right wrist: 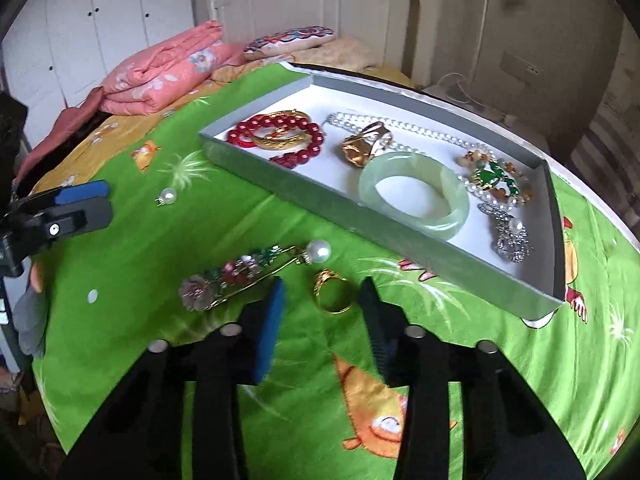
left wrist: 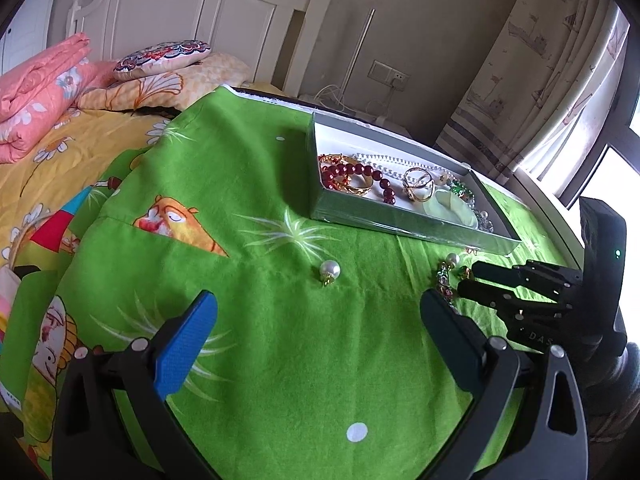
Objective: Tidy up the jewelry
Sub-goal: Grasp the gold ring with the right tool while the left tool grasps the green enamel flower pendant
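Worked over a green cartoon-print cloth (right wrist: pixel 240 220) spread on the tabletop, with a bed behind.

Found the right gripper (right wrist: pixel 324 280) nearest, its pads apart, with one gold ring (right wrist: pixel 334 296) lying on the cloth between the tips; saw neither pad pressing it. Noted one flowered pin (right wrist: pixel 236 276) just left of the blue pad, crowding that side, and one pearl drop (right wrist: pixel 318 250) at the pin's far end, just beyond the ring; could not tell whether joined to the pin.

Saw the left gripper (left wrist: pixel 318 300) well off to the left, jaws wide apart and empty, with a second pearl drop (left wrist: pixel 330 270) loose just ahead of it. Counted four pieces on the cloth in all.

Met next the near wall of a shallow grey box (right wrist: pixel 304 200), standing between the ring and the white floor inside. Counted seven pieces there:
- red beads (right wrist: pixel 280 128)
- a gold bangle (right wrist: pixel 280 138)
- a gold ornament (right wrist: pixel 366 146)
- a jade bangle (right wrist: pixel 414 194)
- a pearl necklace (right wrist: pixel 420 132)
- a green-stone brooch (right wrist: pixel 494 180)
- a rhinestone piece (right wrist: pixel 510 236)

Made out farthest a folded pink quilt (right wrist: pixel 160 76), one patterned cushion (right wrist: pixel 288 40) and a white headboard (right wrist: pixel 320 12).
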The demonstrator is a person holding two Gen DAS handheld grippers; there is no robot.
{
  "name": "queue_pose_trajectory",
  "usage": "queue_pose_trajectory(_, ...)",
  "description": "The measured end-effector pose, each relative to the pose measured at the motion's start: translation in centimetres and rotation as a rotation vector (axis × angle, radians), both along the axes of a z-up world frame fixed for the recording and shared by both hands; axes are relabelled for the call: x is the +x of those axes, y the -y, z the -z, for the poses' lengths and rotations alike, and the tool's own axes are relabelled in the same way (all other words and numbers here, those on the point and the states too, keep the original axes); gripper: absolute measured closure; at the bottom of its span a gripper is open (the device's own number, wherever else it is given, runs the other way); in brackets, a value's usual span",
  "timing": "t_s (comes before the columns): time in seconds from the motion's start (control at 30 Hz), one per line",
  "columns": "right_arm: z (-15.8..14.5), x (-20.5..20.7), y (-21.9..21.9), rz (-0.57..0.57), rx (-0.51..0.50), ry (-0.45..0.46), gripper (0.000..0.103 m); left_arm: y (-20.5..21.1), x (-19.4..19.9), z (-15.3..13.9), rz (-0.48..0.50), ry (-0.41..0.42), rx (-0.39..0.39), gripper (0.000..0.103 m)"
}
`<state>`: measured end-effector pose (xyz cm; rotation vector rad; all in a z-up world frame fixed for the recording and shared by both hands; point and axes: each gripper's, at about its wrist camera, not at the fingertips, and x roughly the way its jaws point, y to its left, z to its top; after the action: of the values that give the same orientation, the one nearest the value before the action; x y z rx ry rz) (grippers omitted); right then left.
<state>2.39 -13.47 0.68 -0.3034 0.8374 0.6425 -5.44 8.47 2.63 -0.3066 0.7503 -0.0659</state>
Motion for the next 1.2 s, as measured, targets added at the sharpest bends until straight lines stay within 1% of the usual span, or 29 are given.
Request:
queue_pose_trajectory(0.2,0.0,0.3,0.0,0.002,0.014,-0.014,0.067,-0.1,-0.1,0.0,-0.006,0.002,-0.002,0.002)
queue_pose_trajectory(0.5,0.1,0.5,-0.1,0.002,0.005,-0.007,0.067,-0.1,-0.2,0.0,-0.005,-0.001,0.0,0.002)
queue_pose_trajectory(0.53,0.1,0.6,-0.1,0.0,0.004,-0.005,0.069,-0.2,-0.2,0.0,-0.005,-0.001,-0.001,0.002)
queue_pose_trajectory(0.57,0.0,0.5,-0.1,-0.004,0.002,0.0,0.073,-0.2,-0.2,0.0,-0.006,-0.001,-0.001,0.002)
queue_pose_trajectory(0.6,0.0,0.5,-0.2,-0.003,-0.004,0.005,0.081,-0.1,-0.1,0.0,-0.006,-0.001,-0.001,0.002)
queue_pose_trajectory(0.7,0.1,-0.5,0.0,0.013,-0.013,0.017,0.081,-0.2,-0.1,0.1,-0.008,-0.009,-0.002,0.002)
queue_pose_trajectory(0.8,0.1,-2.1,1.4,0.05,0.007,0.011,0.081,-0.3,-0.1,0.3,-0.008,-0.013,-0.003,0.002)
queue_pose_trajectory(0.93,-0.1,-5.1,4.6,0.094,0.041,0.015,0.081,-0.3,-0.1,0.4,-0.005,-0.019,0.001,0.002)
queue_pose_trajectory(1.07,-0.2,-6.4,7.6,0.171,0.041,0.042,0.081,0.1,0.1,0.4,0.02,-0.031,0.009,0.002)
queue_pose_trajectory(1.17,-0.2,-6.2,9.5,0.229,0.079,0.019,0.081,1.0,0.0,0.2,0.048,-0.04,0.045,0.003)
queue_pose_trajectory(1.2,-0.2,-6.1,9.9,0.239,0.091,0.012,0.081,1.9,-0.3,0.0,0.075,-0.033,0.078,0.003)
